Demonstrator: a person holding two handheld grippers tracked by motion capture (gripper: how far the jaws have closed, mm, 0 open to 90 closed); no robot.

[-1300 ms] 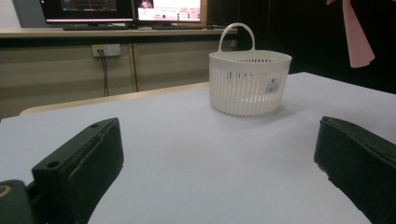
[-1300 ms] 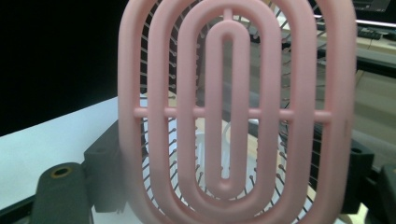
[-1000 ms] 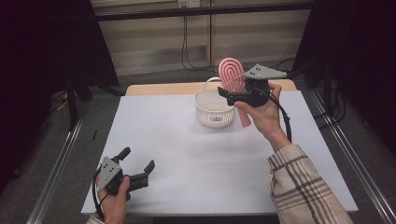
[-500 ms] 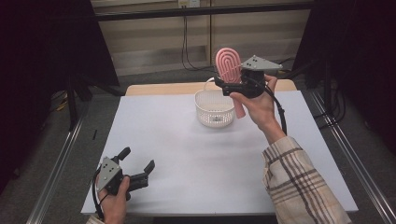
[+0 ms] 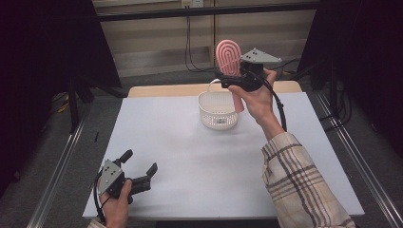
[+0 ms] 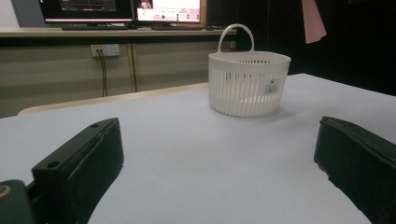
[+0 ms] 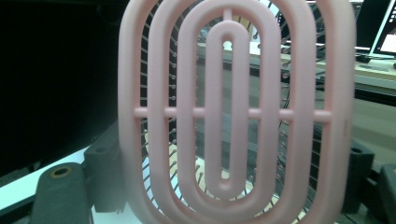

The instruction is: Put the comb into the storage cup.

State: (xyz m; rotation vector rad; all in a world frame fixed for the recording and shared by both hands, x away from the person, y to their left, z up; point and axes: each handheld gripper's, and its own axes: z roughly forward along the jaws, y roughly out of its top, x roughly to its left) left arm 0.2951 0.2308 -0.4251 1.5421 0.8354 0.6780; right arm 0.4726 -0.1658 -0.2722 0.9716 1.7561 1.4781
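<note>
Since a second ago the right gripper (image 5: 233,84) has lifted a little and drifted toward the far edge, carrying the pink hairbrush (image 5: 228,59) with it; the left gripper (image 5: 138,176) has kept its place.

Clamped between the right gripper's jaws, the hairbrush stands nearly upright, its long axis vertical: the oval, slotted head points up above the jaws and the handle hangs below them behind the person's hand. In the right gripper view the head's back faces the camera, bristles on the far side.

Just below and beside that gripper, the white basket (image 5: 218,110) sits on the table, handle raised, apart from the brush.

Well away at the near corner, the left gripper rests low over the white table (image 5: 190,161), jaws spread wide with nothing between them.

Beyond the table, cables hang down a pale wall, and monitors (image 6: 121,9) sit on a shelf; the room is dark.
</note>
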